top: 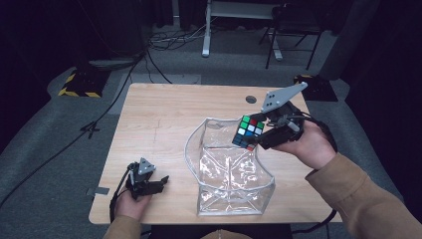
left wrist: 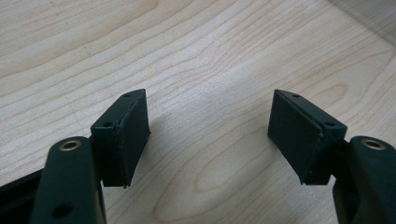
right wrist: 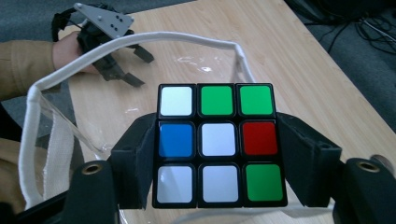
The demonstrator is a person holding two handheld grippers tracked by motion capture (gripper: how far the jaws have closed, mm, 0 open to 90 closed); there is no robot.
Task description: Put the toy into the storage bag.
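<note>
Sitting clamped between the right gripper's [right wrist: 219, 161] jaws, puzzle cube [right wrist: 219, 144].

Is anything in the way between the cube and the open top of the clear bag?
Nothing visible. The right gripper holds the cube over the bag's white rim, whose mouth stands open beneath it. The left gripper rests open on the table, apart from the bag.

The cube [right wrist: 219, 144] is showing white, green, green across its top row, blue, white, red across the middle, and white, white, green below (black edging between tiles). The clear bag [top: 231, 172] is wearing a white rim. The table [top: 164, 114] is displaying pale wood grain.
</note>
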